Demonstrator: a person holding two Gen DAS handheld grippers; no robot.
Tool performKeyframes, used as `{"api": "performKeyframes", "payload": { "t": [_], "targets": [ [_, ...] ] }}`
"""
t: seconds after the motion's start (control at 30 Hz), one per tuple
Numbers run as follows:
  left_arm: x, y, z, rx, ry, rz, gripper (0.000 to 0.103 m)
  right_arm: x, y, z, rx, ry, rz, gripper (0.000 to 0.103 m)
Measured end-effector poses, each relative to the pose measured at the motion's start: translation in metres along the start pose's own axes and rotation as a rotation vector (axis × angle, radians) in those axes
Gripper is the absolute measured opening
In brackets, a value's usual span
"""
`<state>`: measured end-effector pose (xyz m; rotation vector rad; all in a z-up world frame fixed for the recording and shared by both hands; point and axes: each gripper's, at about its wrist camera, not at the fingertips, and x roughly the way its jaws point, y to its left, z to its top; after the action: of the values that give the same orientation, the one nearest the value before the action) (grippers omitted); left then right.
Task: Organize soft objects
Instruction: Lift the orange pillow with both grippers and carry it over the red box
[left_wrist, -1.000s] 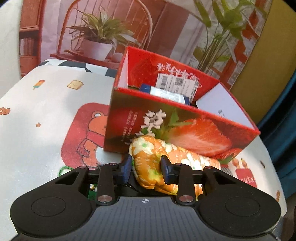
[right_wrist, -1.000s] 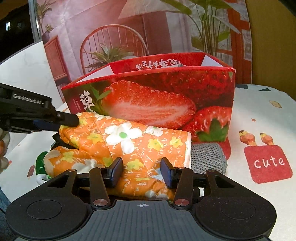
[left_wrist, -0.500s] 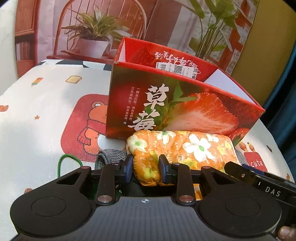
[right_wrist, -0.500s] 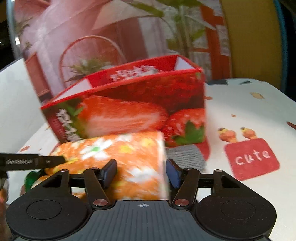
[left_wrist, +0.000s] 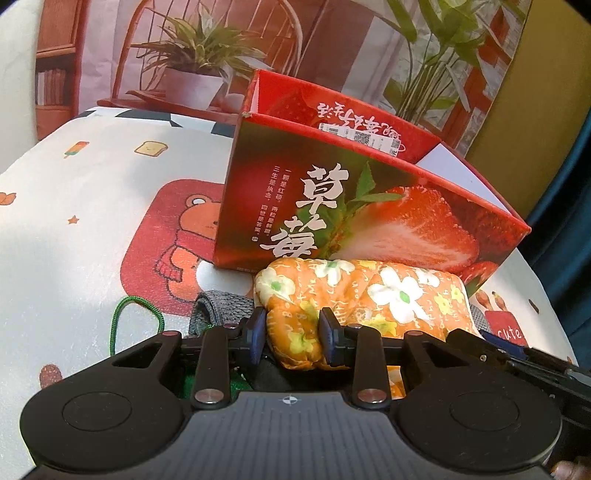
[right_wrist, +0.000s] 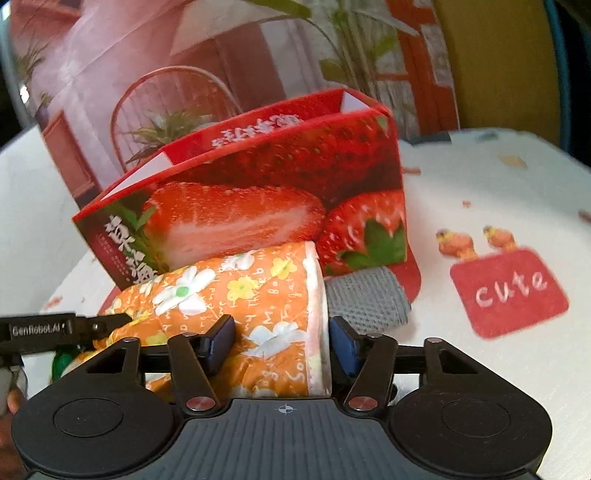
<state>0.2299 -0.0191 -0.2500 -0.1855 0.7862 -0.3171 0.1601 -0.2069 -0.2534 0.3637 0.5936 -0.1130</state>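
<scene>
- In front of the strawberry box (left_wrist: 369, 206), in the left wrist view, the left gripper (left_wrist: 291, 334) has its jaws clamped on the narrow end of the orange flowered oven mitt (left_wrist: 369, 295), which lies on the table (left_wrist: 74, 221) against the box wall, over a grey knitted cloth (left_wrist: 216, 304) and a green cord (left_wrist: 122, 314).
- In the right wrist view, the right gripper (right_wrist: 282, 341) straddles the mitt's (right_wrist: 251, 295) wide cuff end; its jaws have just been closing, the left pad touches the fabric, the right one stands just beside the white edge, not yet pinching.
- To do this well, I judge: close the right jaws fully before lifting, raise both ends together and level, clear the box rim, then lower the mitt inside without dragging the grey cloth (right_wrist: 365, 299).
</scene>
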Motion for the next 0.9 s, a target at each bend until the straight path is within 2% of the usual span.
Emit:
{"api": "performKeyframes", "payload": {
  "t": [0.07,0.13,0.23,0.37,0.6,0.73,0.8,0.83,0.87,0.9],
  "targets": [
    [-0.003,-0.001,0.000,0.008,-0.009,0.003,0.032,-0.003,0.006,0.002,-0.056,-0.014,-0.013,0.047],
    [-0.008,-0.006,0.001,0.040,-0.024,0.009,0.024,-0.007,0.009,0.004,-0.084,-0.026,-0.020,0.043],
    [-0.019,-0.014,0.001,0.096,-0.061,0.010,0.020,-0.013,0.008,0.009,-0.080,-0.038,-0.010,0.035],
    [-0.027,-0.018,0.001,0.113,-0.079,0.000,0.018,-0.023,0.006,0.015,-0.072,-0.059,0.013,0.026],
    [-0.032,-0.024,0.000,0.129,-0.088,-0.013,0.018,-0.031,0.004,0.023,-0.037,-0.040,0.105,0.026],
    [-0.028,-0.021,-0.005,0.117,-0.053,-0.004,0.017,-0.029,0.003,0.020,-0.024,-0.022,0.105,0.027],
    [-0.029,-0.019,-0.006,0.112,-0.052,-0.001,0.017,-0.029,0.003,0.018,-0.014,-0.020,0.102,0.022],
    [-0.030,-0.019,-0.005,0.110,-0.057,-0.003,0.016,-0.030,0.003,0.019,-0.017,-0.023,0.095,0.014],
    [-0.033,-0.019,-0.005,0.110,-0.062,-0.006,0.016,-0.031,0.003,0.018,-0.023,-0.026,0.085,0.010],
    [-0.035,-0.019,-0.005,0.112,-0.068,-0.007,0.016,-0.033,0.003,0.019,-0.027,-0.027,0.084,0.010]
  ]
}}
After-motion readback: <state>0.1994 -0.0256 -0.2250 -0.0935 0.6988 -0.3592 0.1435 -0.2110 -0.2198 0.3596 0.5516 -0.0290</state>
